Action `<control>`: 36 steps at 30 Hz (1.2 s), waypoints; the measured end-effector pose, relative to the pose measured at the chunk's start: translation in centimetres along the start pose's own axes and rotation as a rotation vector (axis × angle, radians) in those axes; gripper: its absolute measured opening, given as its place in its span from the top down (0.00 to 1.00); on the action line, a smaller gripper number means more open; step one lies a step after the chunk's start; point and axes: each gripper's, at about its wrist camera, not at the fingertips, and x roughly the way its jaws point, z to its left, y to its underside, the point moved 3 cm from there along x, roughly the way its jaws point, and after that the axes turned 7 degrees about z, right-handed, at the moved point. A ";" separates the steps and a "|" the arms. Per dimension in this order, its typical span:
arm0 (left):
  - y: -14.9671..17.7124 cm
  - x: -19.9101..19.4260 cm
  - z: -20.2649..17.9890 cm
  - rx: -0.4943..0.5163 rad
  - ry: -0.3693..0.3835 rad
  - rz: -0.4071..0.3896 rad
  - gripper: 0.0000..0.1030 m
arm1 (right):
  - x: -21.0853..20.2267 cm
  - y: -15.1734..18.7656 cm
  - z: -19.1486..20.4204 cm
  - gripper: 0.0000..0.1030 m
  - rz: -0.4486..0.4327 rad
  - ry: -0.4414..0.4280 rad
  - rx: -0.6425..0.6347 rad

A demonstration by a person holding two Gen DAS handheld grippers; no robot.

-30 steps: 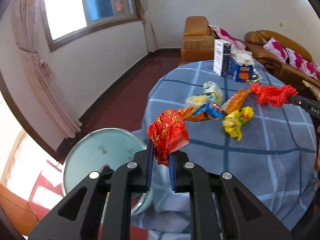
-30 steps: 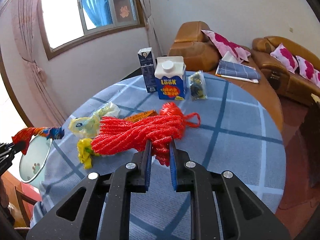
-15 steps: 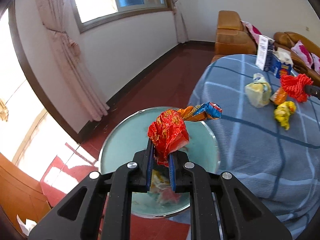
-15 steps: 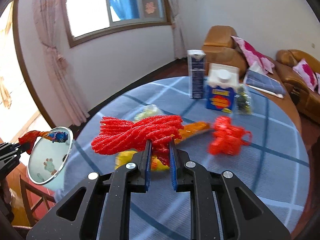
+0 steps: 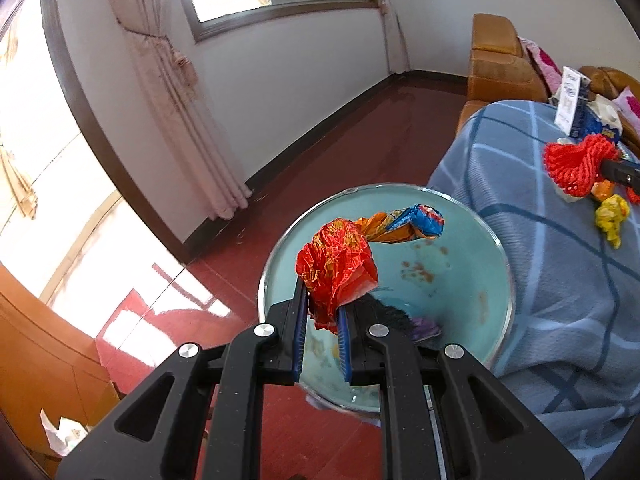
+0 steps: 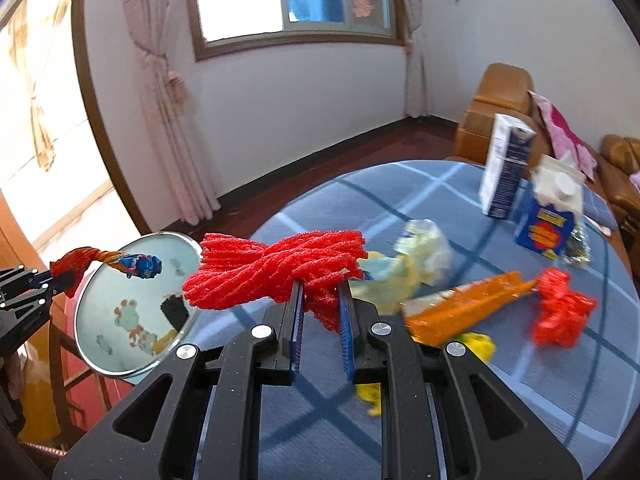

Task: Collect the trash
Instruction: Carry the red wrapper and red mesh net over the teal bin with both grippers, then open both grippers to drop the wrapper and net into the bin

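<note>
My left gripper (image 5: 322, 300) is shut on a crumpled red, orange and blue wrapper (image 5: 336, 264). It hangs over the mouth of a teal bin (image 5: 460, 240) with a metal rim, which stands beside the table. Some trash lies at the bin's bottom. My right gripper (image 6: 320, 304) is shut on a red mesh net bundle (image 6: 272, 268) above the table's blue checked cloth (image 6: 440, 400), just right of the bin (image 6: 120, 320). In the right wrist view the left gripper (image 6: 44, 280) shows at the far left.
On the cloth lie a pale yellow bag (image 6: 420, 256), an orange wrapper (image 6: 468, 304), a small red mesh piece (image 6: 560, 312) and a yellow wrapper (image 6: 476, 344). Two cartons (image 6: 504, 168) (image 6: 552, 216) stand at the back. Brown sofas (image 5: 496, 56), a curtain and red floor surround the table.
My left gripper carried the wrapper off the table to over the bin. My right gripper swung left toward the bin with the red net; a smaller red mesh piece stayed on the cloth.
</note>
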 end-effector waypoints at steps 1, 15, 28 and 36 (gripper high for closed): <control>0.1 0.1 0.2 -0.004 -0.002 0.004 0.87 | 0.3 -0.1 0.5 0.84 0.002 -0.004 -0.009; 1.2 1.1 2.1 -0.036 -0.050 0.037 0.87 | 3.7 -1.3 5.4 0.84 0.039 -0.043 -0.107; 1.3 1.6 2.7 -0.053 -0.038 0.050 0.83 | 4.8 -1.1 7.8 0.81 0.064 -0.073 -0.164; 1.3 1.2 2.4 -0.061 -0.042 0.034 0.48 | 4.9 -0.4 9.1 0.45 0.077 -0.141 -0.197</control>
